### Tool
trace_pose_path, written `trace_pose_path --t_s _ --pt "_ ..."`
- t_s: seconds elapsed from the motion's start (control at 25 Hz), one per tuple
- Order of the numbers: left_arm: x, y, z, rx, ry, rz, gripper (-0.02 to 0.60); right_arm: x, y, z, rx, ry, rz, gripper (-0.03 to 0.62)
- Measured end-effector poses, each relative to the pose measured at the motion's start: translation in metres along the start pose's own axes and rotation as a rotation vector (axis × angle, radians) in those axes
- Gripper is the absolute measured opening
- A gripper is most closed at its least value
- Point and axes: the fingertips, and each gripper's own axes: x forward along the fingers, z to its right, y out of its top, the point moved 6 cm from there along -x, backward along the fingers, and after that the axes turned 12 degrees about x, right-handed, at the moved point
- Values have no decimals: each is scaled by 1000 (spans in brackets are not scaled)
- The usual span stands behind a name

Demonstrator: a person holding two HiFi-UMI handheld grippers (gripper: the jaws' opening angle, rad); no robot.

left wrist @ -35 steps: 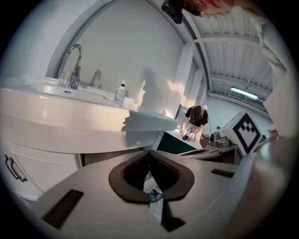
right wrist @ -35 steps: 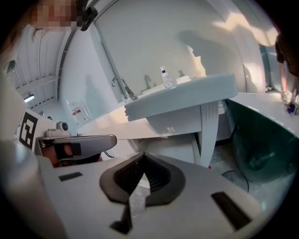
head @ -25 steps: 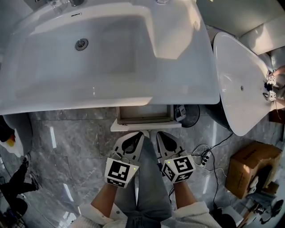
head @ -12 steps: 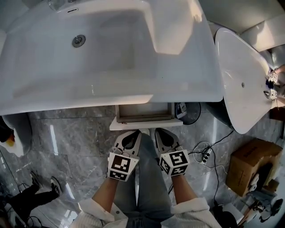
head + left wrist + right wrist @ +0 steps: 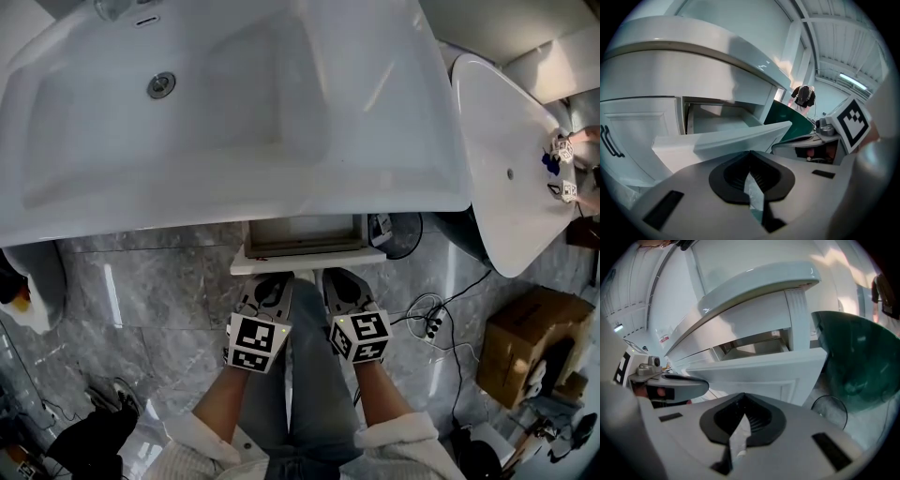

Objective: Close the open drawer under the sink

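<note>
White ceramic sink [image 5: 234, 202]: spans the far side. Left tool [image 5: 274, 281]: jaws pressed together, nothing between them, tips just near of the open white rectangular drawer [image 5: 307, 255]. The drawer projects from under the sink's near edge, above the grey marble floor [image 5: 159, 300]. Right tool [image 5: 337, 279]: jaws likewise together and empty, close beside the drawer front. Brown cardboard box [image 5: 520, 352]: on the floor, far right.
</note>
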Motion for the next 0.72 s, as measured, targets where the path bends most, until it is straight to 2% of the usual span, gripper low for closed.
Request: trace_pose_path --t_s 0.32,0.72 --pt "2 -2 -1 27 12 6 15 3 9 2 -13 -28 64 9" --pt "1 -2 -5 27 -5 9 15 5 9 0 20 -61 74 9"
